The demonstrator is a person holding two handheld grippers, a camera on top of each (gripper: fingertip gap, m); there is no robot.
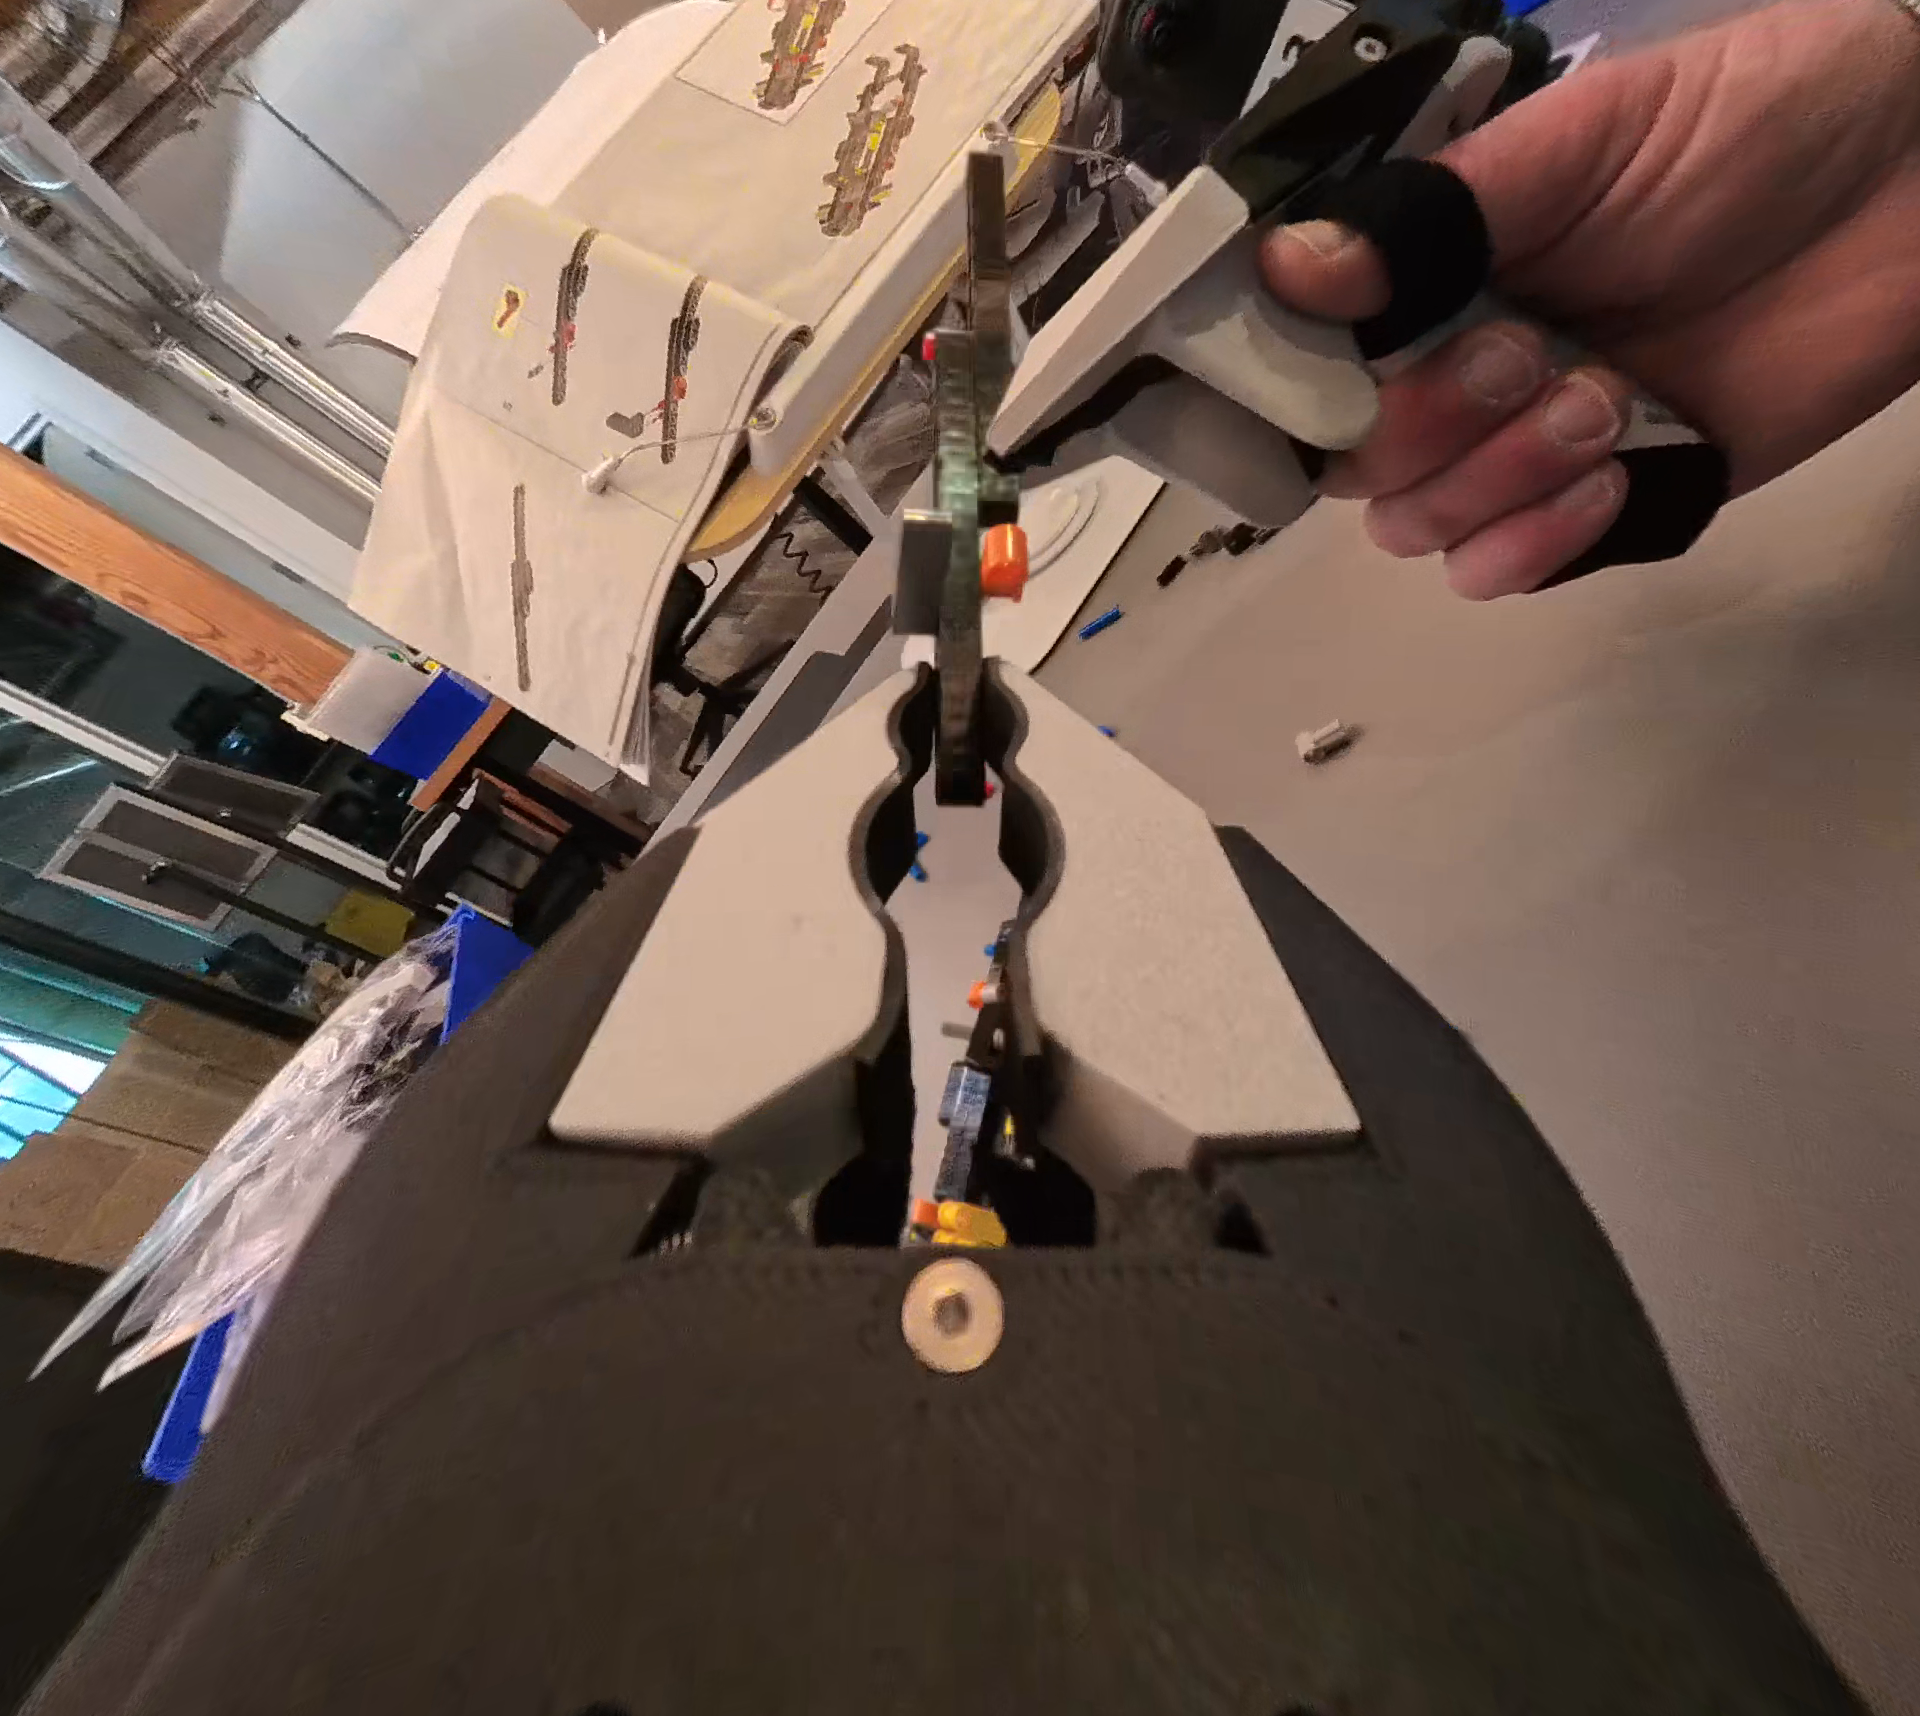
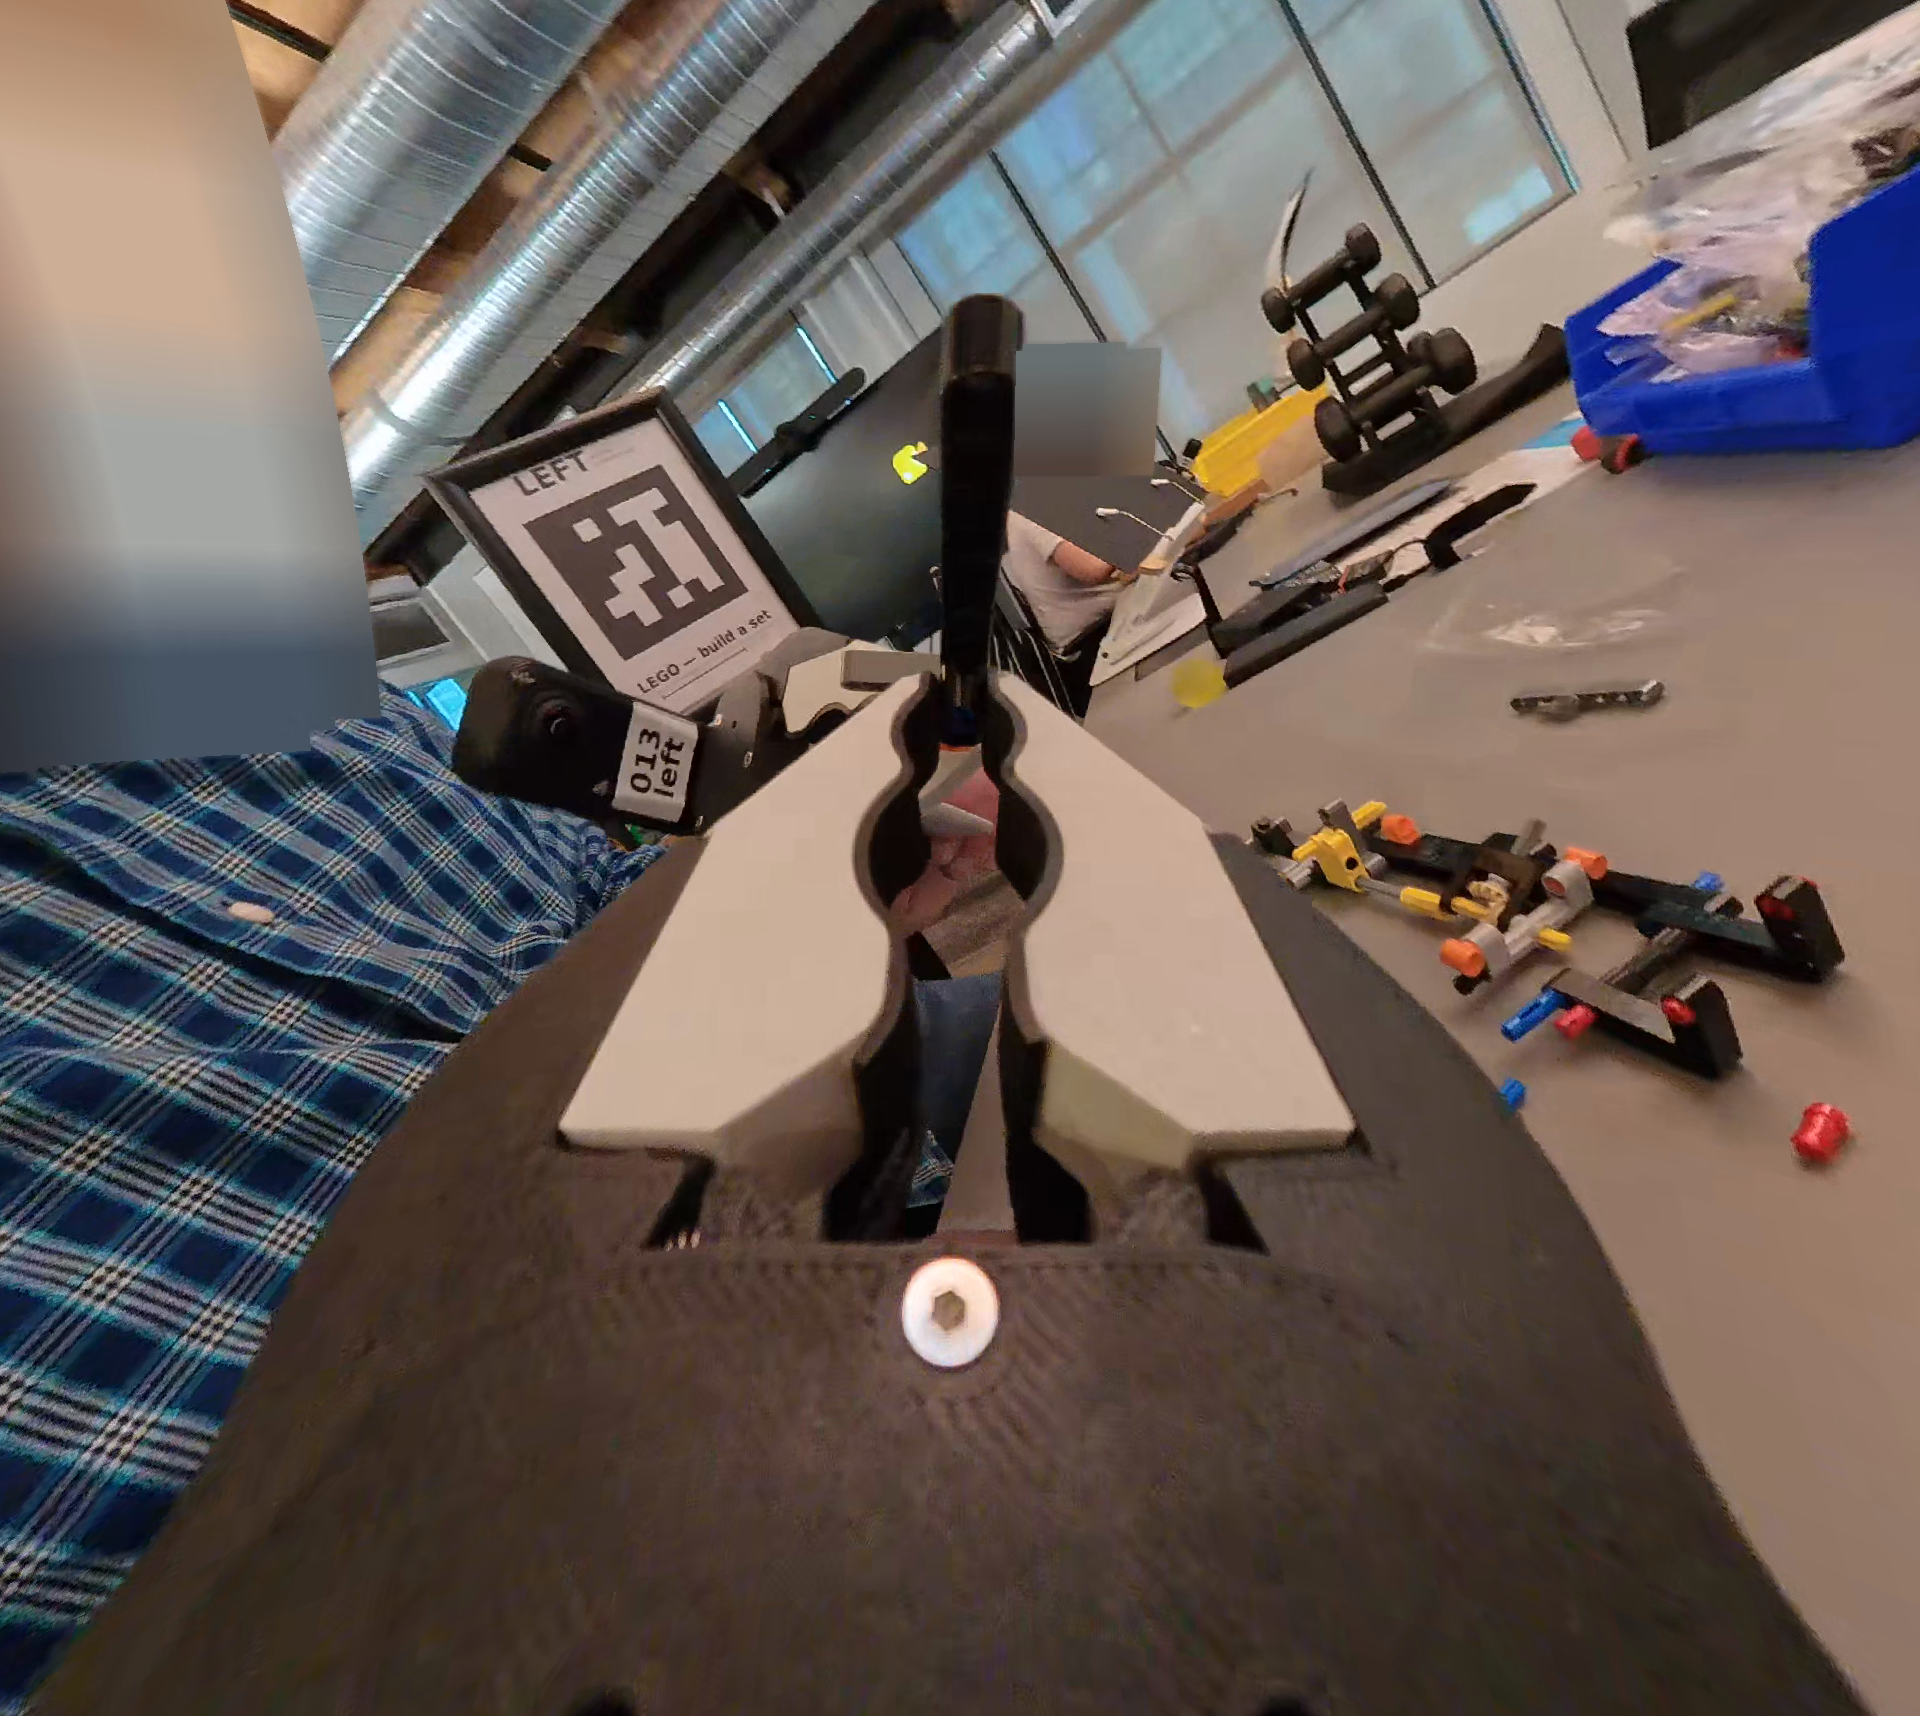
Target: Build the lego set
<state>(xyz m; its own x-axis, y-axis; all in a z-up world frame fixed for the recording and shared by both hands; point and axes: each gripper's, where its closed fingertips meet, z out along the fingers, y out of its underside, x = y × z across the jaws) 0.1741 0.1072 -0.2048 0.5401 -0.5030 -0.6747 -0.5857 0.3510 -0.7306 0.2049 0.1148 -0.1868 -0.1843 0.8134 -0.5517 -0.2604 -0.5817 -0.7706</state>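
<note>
Black beam (image 1: 961, 523) with orange pin (image 1: 1004, 562) stands clamped between left fingers (image 1: 821, 793).

Black beam (image 2: 975, 513) base hidden between the jaws; bin (image 2: 1756, 357) contents blurred

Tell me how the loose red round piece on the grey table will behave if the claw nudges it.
The red round piece looks like a short cylinder lying loose, so it would probably roll rather than slide. It seems small and light, likely to skitter across the smooth grey table. Nothing stands close beside it to stop it.
</note>
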